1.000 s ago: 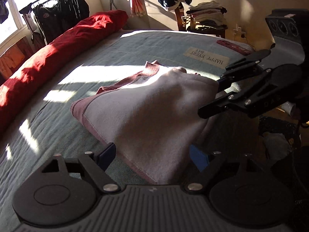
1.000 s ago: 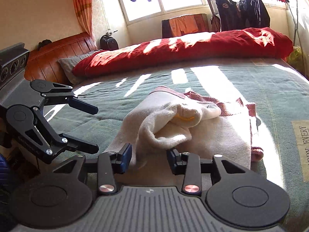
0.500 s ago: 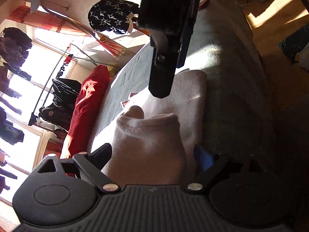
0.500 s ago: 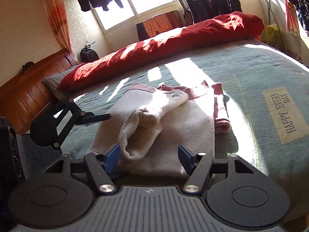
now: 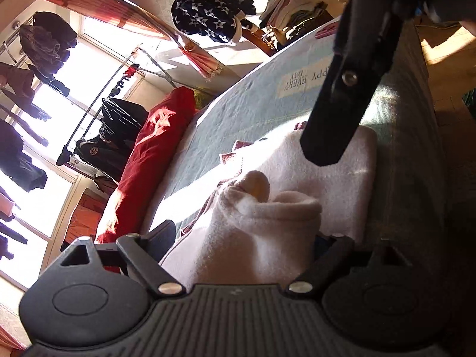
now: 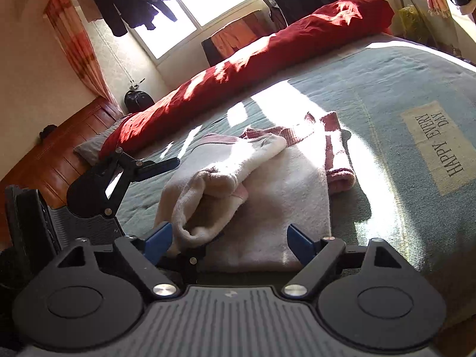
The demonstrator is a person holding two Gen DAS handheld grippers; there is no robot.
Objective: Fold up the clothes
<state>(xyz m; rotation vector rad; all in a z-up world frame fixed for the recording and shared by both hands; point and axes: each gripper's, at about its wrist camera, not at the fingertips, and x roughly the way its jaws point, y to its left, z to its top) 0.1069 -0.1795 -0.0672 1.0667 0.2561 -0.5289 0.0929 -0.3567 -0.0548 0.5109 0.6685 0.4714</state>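
A pale pink sweater (image 6: 285, 196) with darker pink trim lies folded on the teal bedspread (image 6: 386, 95). A thick rolled fold (image 6: 208, 190) rests on top of it. My right gripper (image 6: 229, 239) sits at the near edge with its jaws opening, the blue pads wide apart on either side of the fold's end and not pressing it. My left gripper (image 5: 247, 238) is rolled onto its side and straddles the same fold (image 5: 255, 226). Its jaws are closing a little, still wide, with cloth between them. One left finger (image 6: 157, 165) shows above the fold. A right finger (image 5: 333, 125) hangs over the sweater.
A long red quilt roll (image 6: 267, 59) lies along the bed's far side, with a wooden headboard (image 6: 56, 154) at the left. A "HAPPY EVERY DAY" label (image 6: 437, 145) is sewn on the spread. Hanging clothes (image 5: 119, 128) and a stacked pile (image 5: 294, 9) stand beyond the bed.
The right gripper's jaws have widened and let go of the fold. The left gripper has rolled onto its side and moved in around the rolled fold.
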